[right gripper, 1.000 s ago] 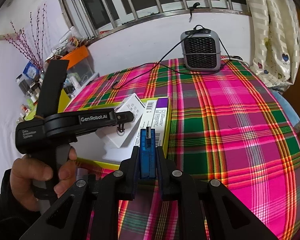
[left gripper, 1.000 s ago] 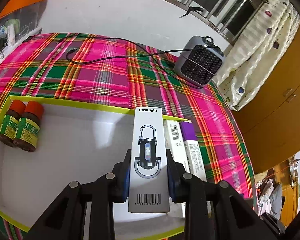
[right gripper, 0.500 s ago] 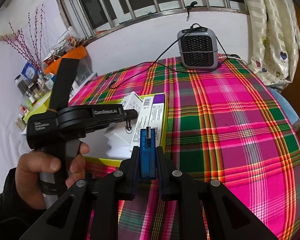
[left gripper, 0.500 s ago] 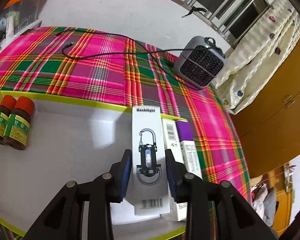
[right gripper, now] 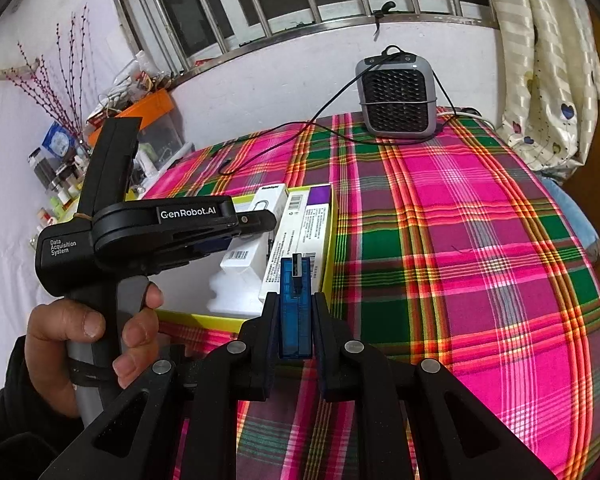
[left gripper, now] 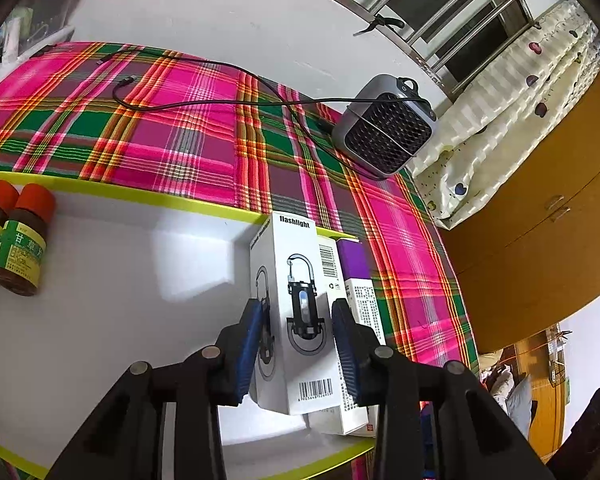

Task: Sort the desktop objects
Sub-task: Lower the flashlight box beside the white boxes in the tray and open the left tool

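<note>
A white flashlight box (left gripper: 296,280) lies tilted in the yellow-rimmed white tray (left gripper: 120,196), leaning on a white and purple box (left gripper: 360,288). My left gripper (left gripper: 298,344) straddles its near end, open, with the blue pads standing just off the box's sides. In the right wrist view the same gripper (right gripper: 260,222) reaches over the tray (right gripper: 204,318), held by a person's hand (right gripper: 92,328). My right gripper (right gripper: 296,320) hangs above the plaid cloth just in front of the tray, shut on a blue USB stick (right gripper: 296,308) with its metal plug pointing away.
Two brown bottles with orange caps (left gripper: 20,240) stand at the tray's left edge. A grey heater (left gripper: 384,136) sits at the table's far side, and its black cable (left gripper: 204,102) crosses the plaid cloth. Clutter fills a shelf (right gripper: 64,168) at far left.
My left gripper's pads have spread off the flashlight box, which has tipped and settled in the tray against the neighbouring box. The right gripper has kept still with the USB stick.
</note>
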{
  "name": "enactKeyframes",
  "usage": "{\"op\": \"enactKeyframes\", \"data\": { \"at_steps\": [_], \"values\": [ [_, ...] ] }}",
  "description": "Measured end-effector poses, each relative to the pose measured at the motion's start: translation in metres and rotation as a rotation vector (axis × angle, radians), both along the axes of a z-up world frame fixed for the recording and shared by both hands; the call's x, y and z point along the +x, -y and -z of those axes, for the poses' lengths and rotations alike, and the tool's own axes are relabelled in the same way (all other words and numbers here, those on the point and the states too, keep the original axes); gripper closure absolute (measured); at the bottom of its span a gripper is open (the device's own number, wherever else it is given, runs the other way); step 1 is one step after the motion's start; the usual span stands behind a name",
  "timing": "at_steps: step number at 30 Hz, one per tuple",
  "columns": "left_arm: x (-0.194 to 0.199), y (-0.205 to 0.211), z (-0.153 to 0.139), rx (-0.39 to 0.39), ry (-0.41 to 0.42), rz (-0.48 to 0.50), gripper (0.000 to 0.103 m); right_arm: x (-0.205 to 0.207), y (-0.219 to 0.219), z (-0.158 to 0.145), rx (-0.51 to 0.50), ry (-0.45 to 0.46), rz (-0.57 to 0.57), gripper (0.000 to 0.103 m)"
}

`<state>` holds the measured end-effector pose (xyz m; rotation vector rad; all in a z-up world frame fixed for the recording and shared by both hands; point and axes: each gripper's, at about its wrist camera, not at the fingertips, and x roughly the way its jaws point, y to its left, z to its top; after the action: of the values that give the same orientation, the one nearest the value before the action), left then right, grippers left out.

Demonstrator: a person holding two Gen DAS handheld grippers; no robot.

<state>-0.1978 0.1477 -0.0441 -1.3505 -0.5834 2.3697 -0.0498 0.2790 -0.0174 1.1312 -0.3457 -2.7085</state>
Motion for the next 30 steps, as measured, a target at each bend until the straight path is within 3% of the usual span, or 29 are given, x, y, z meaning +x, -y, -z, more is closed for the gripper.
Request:
{"op": "enactKeyframes", "data": {
  "at_steps": [19, 24, 30],
  "values": [
    [0.017, 0.029, -0.016, 0.042, -0.049, 0.021, 0.068, -0.004, 0.011, -0.003, 0.025, 0.005, -0.005, 0.087],
    [0.027, 0.042, -0.027, 0.009, -0.102, 0.026, 0.068, -0.008, 0.017, -0.006, 0.035, -0.001, -0.012, 0.087],
    [0.035, 0.052, -0.027, -0.020, -0.109, 0.051, 0.069, -0.012, 0.030, -0.006, 0.035, -0.001, -0.034, 0.087]
  ]
}}
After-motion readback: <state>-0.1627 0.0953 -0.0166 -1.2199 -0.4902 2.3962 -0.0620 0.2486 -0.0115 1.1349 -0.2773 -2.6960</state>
